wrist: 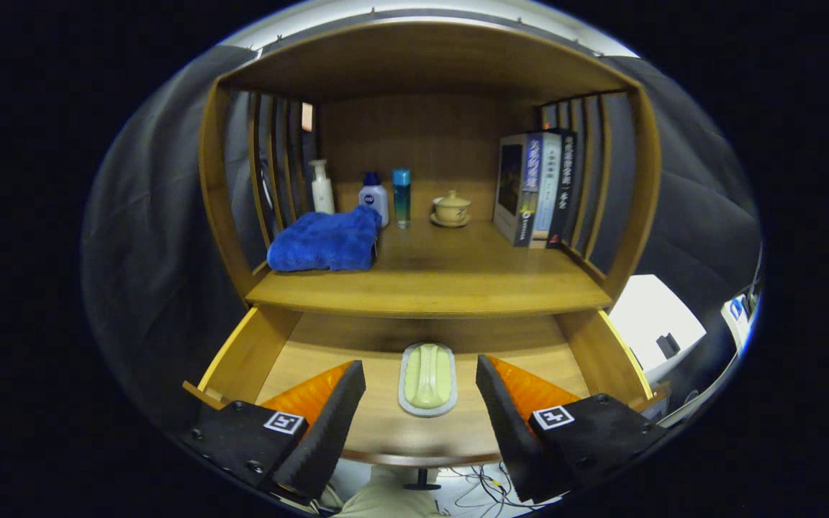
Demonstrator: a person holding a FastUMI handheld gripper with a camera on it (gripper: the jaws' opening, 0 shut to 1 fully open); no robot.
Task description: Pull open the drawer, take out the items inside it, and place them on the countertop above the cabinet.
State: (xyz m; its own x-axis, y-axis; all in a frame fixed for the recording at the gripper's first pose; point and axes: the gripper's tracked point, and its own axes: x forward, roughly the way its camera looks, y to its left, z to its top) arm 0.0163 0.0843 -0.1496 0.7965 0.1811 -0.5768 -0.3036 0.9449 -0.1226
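Note:
The wooden drawer (242,352) stands pulled open beneath the countertop (429,284) of the cabinet. Inside it lies a pale green soap in a grey dish (427,379), lengthwise on the drawer floor. My gripper (420,392) hovers over the drawer, open, with one finger on each side of the soap dish and a gap between each finger and the dish. A folded blue towel (324,241) rests on the countertop's left part.
At the back of the countertop stand a white pump bottle (322,186), a white bottle with a blue cap (373,196), a blue-green bottle (402,198) and a lidded tea cup on a saucer (451,208). Books (537,187) stand upright at the right. Slatted walls close both sides.

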